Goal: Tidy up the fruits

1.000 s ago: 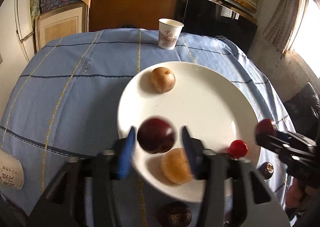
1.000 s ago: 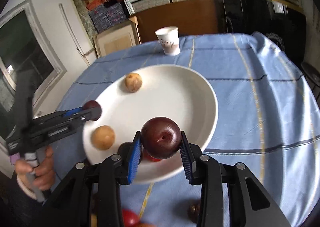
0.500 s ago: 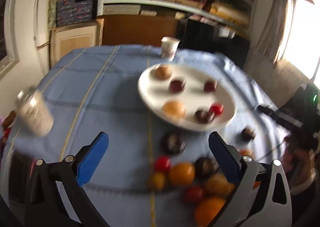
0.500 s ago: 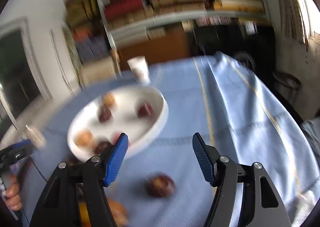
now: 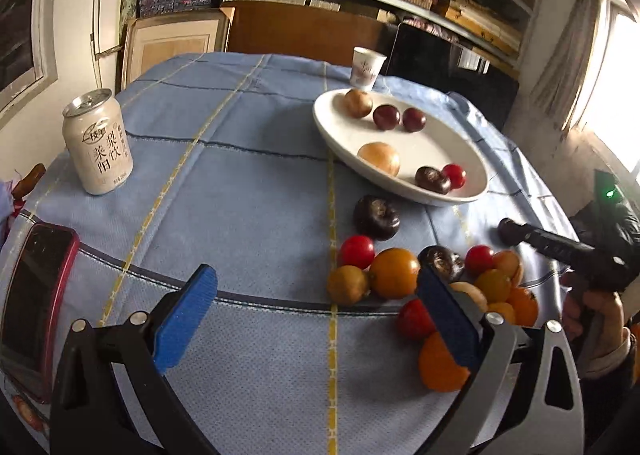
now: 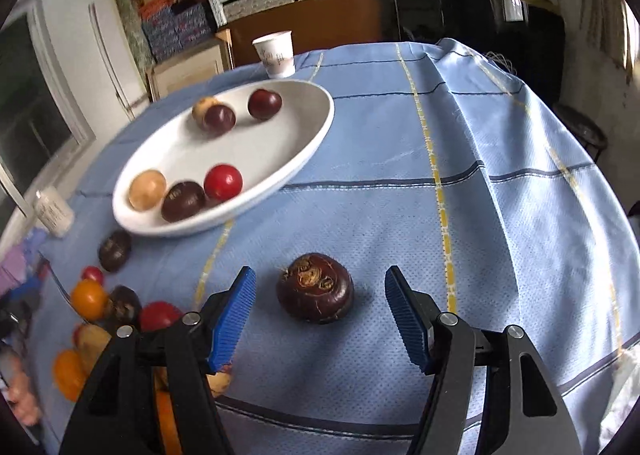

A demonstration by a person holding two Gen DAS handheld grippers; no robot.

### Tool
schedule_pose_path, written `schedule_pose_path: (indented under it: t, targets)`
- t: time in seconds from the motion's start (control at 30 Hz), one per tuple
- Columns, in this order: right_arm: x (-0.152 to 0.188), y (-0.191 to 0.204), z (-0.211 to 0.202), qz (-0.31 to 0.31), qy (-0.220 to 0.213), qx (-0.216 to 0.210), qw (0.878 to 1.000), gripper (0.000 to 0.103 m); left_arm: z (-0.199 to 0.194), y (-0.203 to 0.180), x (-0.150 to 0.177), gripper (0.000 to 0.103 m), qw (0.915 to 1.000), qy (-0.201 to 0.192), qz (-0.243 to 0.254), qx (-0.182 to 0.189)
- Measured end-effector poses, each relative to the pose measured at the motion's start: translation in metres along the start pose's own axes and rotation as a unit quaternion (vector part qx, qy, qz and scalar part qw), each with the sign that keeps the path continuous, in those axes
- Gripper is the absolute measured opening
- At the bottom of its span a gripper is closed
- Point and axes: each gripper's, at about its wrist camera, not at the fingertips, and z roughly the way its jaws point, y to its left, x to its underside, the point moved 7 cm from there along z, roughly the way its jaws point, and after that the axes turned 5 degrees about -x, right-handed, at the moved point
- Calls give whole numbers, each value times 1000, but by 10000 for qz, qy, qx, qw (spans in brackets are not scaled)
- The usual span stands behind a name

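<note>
The white plate (image 5: pixel 332 127) (image 6: pixel 316 131) holds several fruits, among them two dark red plums (image 5: pixel 386 117) (image 6: pixel 264 105) and a red tomato (image 5: pixel 454 175). My left gripper (image 5: pixel 316 291) is open wide and empty, just in front of a pile of orange, red and dark fruits (image 5: pixel 394 273) on the blue cloth. My right gripper (image 6: pixel 320 275) is open, and a dark brown round fruit (image 6: pixel 316 289) lies on the cloth between its jaws without touching the pads. In the left wrist view the right gripper (image 5: pixel 510 231) reaches in from the right.
A drink can (image 5: pixel 98 143) and a red phone (image 5: pixel 36 295) sit at the left of the table. A paper cup (image 5: pixel 366 69) (image 6: pixel 276 55) stands behind the plate. A lone dark fruit (image 5: pixel 376 217) lies between the plate and the pile. A hand (image 5: pixel 600 319) holds the right gripper.
Both grippers let go of their dark red plums, which now lie on the plate. Both opened and drew back from the plate towards the near side of the table.
</note>
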Motion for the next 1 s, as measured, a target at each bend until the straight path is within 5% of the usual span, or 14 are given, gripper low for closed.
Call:
schedule_pose_path:
  t: [0.87,1.0]
  targets:
    - [1,6,6,-316,157,226,9991,43,6,-11,2,98,9995,81,277,-98]
    - [1,4,5,-255,144,178,9994,42,5,-21,5,98,9989,110,444,105]
